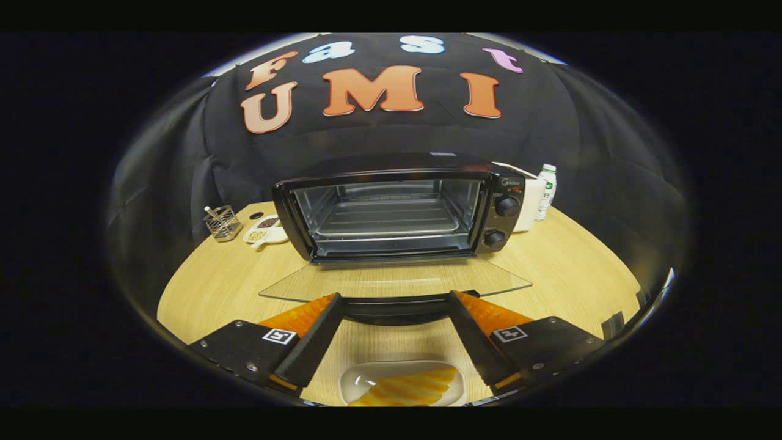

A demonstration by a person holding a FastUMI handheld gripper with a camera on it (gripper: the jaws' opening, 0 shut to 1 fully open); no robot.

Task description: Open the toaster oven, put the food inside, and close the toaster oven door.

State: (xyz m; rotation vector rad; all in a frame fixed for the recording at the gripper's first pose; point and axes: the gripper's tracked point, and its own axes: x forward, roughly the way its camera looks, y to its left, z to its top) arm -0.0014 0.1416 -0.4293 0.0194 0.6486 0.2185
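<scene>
The black toaster oven (397, 211) stands on the round pale wooden surface (568, 269) with its glass door (391, 284) folded fully down, so opening looks done. The tongs (394, 305) hang spread apart, holding nothing, their tips at the door's handle (394, 307). The yellow ridged food (409, 388) lies on a white dish (351, 382) between the fingers, not yet loaded; closing remains too.

Toaster oven (397, 214) stands beyond the lowered door (394, 282); food dish (402, 384) lies between spread jaws.
</scene>
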